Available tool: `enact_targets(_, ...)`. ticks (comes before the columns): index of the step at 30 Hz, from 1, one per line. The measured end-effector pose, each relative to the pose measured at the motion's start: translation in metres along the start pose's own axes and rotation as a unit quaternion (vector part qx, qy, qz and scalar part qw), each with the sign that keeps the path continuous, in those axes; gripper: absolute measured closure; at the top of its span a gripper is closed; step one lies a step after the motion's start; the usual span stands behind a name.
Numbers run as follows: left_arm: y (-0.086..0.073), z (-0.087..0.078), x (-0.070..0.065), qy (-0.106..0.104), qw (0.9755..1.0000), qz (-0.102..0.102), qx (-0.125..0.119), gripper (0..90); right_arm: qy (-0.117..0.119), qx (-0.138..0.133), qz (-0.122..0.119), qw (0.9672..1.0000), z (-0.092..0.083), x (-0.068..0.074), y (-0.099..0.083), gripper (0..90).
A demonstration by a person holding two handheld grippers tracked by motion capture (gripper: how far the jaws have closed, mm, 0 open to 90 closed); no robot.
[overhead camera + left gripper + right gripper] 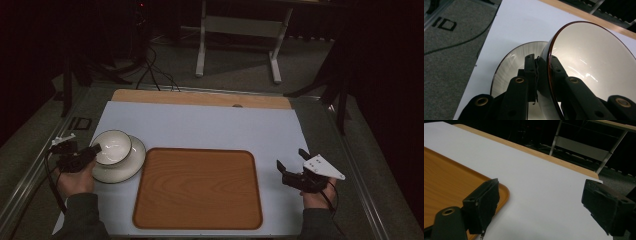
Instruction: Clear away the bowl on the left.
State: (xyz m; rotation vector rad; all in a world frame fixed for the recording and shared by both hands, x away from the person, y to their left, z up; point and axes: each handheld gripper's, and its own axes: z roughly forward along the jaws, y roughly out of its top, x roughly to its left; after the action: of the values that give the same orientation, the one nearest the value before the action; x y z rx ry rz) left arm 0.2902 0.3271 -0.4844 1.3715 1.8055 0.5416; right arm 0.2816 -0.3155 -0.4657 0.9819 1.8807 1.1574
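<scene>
High view: the left gripper [92, 150] pinches the near-left rim of a glossy white ceramic bowl with a dark edge [112, 146], which sits on a round white saucer [131, 165] just left of the brown wooden tray with rounded corners [197, 187]. The right gripper [292, 165] hovers right of the tray, jaws spread, holding nothing.

Left gripper view: the jaws are clamped on the bowl's wall [594, 60], one inside and one outside, above the saucer [511, 65].

Right gripper view: wide-apart jaws frame bare white mat [544, 195] beside the tray's corner [501, 190].

I judge the grasp made; lifting and moving the bowl, likely onto the tray, remains.
</scene>
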Motion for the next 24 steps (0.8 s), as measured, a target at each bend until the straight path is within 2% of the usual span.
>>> enact_targets(15,0.008,-0.014,-0.014,-0.006,0.9996,0.007,-0.029,80.9,-0.003,-0.003,0.002,1.0000,0.000,-0.001,0.000,14.2)
enact_targets(24,0.010,-0.019,-0.024,-0.007,0.9993,0.017,-0.033,80.9,-0.004,-0.004,0.002,1.0000,-0.001,-0.001,0.000,14.2)
